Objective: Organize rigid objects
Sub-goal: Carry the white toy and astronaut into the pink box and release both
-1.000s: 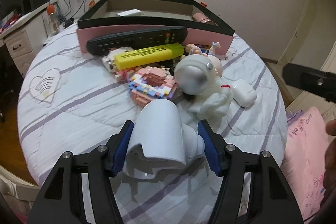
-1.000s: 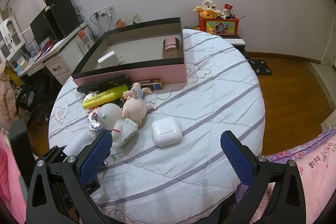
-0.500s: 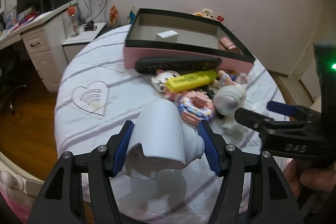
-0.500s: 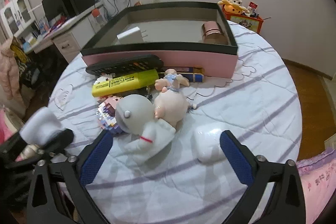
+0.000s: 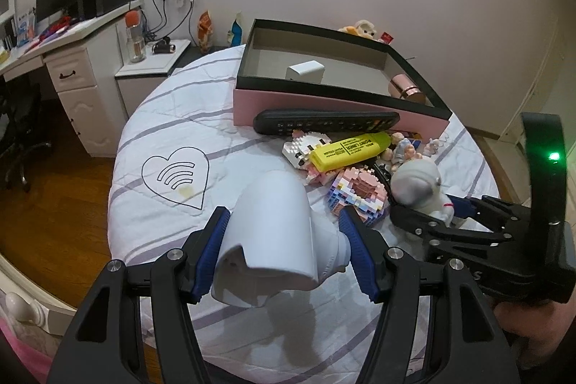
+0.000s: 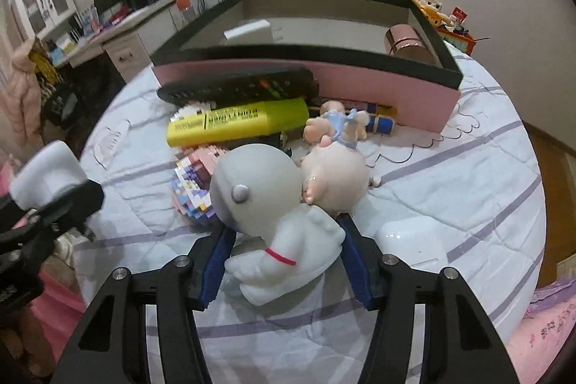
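Observation:
My left gripper [image 5: 284, 254] is shut on a white plastic bottle [image 5: 273, 233] and holds it above the table's near edge. My right gripper [image 6: 284, 261] has its blue pads on both sides of the white astronaut figure [image 6: 273, 211], which lies on the table; it also shows in the left wrist view [image 5: 421, 186]. Behind it lie a pig figurine [image 6: 334, 175], a yellow highlighter [image 6: 237, 125], a black remote [image 6: 241, 87], brick models [image 6: 190, 182] and a white earbud case [image 6: 414, 240]. The pink box with black rim [image 6: 324, 78] holds a white block [image 6: 248, 33] and a rose-gold cylinder [image 6: 406, 42].
The round table [image 5: 162, 117] has a white quilted cover with purple stripes. A white desk [image 5: 72, 67] with monitor and speakers stands far left, with wooden floor below. A pink bedspread [image 6: 547, 319] lies at the near right.
My right gripper has moved in to the astronaut figure and its jaws have narrowed around it. My left gripper has swung further left with the bottle still held.

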`<state>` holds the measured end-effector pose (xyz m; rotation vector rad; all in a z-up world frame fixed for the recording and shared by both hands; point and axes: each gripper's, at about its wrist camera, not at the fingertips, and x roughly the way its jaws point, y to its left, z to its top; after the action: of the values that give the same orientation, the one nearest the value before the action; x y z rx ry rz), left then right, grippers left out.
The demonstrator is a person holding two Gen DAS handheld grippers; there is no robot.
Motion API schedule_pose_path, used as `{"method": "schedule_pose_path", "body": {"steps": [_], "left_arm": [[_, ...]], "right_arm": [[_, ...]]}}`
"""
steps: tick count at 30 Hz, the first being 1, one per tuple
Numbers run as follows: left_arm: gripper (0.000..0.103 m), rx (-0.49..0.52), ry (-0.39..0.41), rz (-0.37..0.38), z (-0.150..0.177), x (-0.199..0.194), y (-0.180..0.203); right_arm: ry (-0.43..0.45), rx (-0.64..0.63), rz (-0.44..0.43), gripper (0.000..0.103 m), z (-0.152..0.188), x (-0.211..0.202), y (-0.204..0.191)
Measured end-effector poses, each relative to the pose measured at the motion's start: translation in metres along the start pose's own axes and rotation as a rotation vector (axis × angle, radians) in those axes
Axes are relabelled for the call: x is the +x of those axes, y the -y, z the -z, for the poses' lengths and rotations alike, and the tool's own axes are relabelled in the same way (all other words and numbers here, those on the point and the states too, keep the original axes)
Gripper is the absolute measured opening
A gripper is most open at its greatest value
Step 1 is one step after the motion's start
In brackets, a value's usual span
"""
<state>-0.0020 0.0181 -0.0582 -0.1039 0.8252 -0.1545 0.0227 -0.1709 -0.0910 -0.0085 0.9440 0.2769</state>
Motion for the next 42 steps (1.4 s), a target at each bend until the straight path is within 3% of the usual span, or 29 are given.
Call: {"method": "schedule_pose_path", "body": {"steps": [13, 19, 26, 31, 42], "left_arm": [[0.064, 0.027, 0.038, 0.015, -0.02, -0.014, 0.016], [0.063, 0.049, 0.085, 0.013, -0.053, -0.023, 0.019], [0.064, 0.086, 0.151, 0.011, -0.112, -0.018, 0.025], [0.064, 0.096, 0.17, 0.016, -0.154, 0.001, 0.027], [0.064, 0.111, 0.068, 0.035, -0.22, 0.097, 0.029]], "right_arm": [[0.082, 0.02, -0.059, 0.058, -0.017, -0.054, 0.004], [0.131, 0.008, -0.053, 0.058, -0.043, -0.068, 0.004], [0.203, -0.002, -0.026, 0.058, -0.1, -0.077, 0.018], [0.219, -0.001, -0.01, 0.058, -0.138, -0.068, 0.028], [0.144, 0.029, 0.006, 0.058, -0.202, 0.002, 0.062]]}}
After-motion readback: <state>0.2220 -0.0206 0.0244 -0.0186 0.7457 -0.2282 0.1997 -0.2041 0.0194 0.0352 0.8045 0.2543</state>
